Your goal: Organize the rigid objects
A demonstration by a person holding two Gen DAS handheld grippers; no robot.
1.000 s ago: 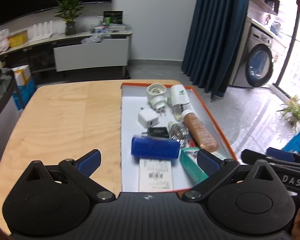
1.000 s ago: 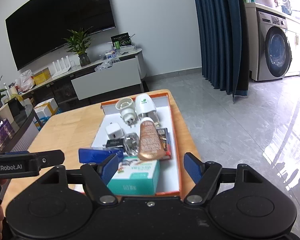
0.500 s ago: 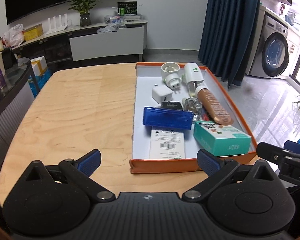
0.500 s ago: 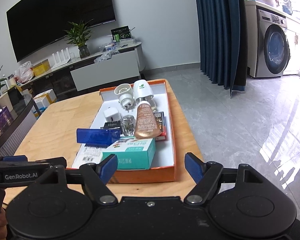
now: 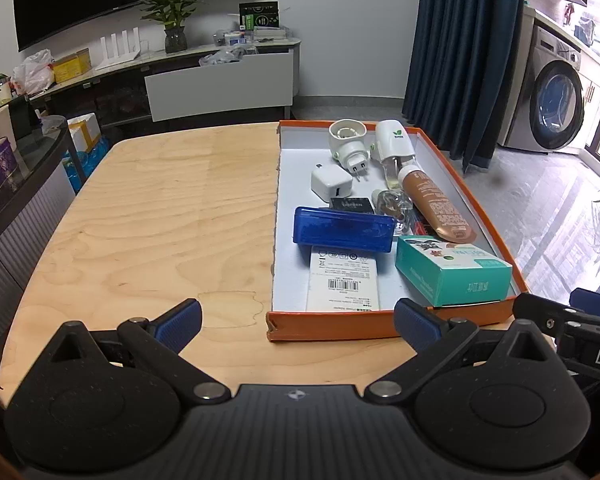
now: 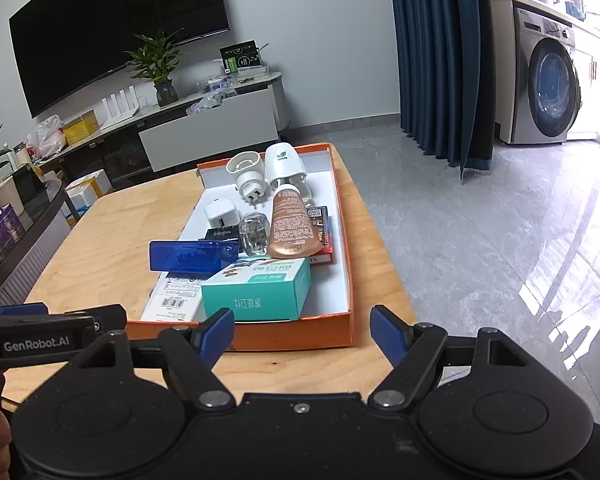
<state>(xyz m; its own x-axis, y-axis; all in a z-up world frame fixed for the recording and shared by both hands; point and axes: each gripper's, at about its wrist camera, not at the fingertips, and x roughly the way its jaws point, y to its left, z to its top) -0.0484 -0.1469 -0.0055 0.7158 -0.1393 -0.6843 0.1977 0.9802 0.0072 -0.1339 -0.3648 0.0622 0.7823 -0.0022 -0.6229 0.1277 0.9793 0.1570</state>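
Note:
An orange tray (image 5: pixel 380 326) with a white floor sits on the right half of a wooden table (image 5: pixel 160 220). It holds a blue case (image 5: pixel 344 234), a teal box (image 5: pixel 452 276), a brown tube (image 5: pixel 436 206), a white charger cube (image 5: pixel 331 184), a white plug adapter (image 5: pixel 348 144), a white diffuser (image 5: pixel 394 142) and a flat white labelled box (image 5: pixel 343 282). My left gripper (image 5: pixel 298 316) is open and empty just before the tray's front wall. My right gripper (image 6: pixel 302 326) is open at the tray's (image 6: pixel 284 338) front right corner, near the teal box (image 6: pixel 260 294), holding nothing.
The table's left half is bare wood. Its right edge (image 6: pixel 384 248) drops to a tiled floor. Behind stand a low cabinet (image 5: pixel 220 84), a dark curtain (image 5: pixel 460 52) and a washing machine (image 5: pixel 556 108). A glass-topped side table (image 5: pixel 16 184) is at the left.
Both grippers have drawn back from over the tray and dropped slightly, so the tray's front wall now shows ahead of the fingertips. The objects in the tray have not moved.

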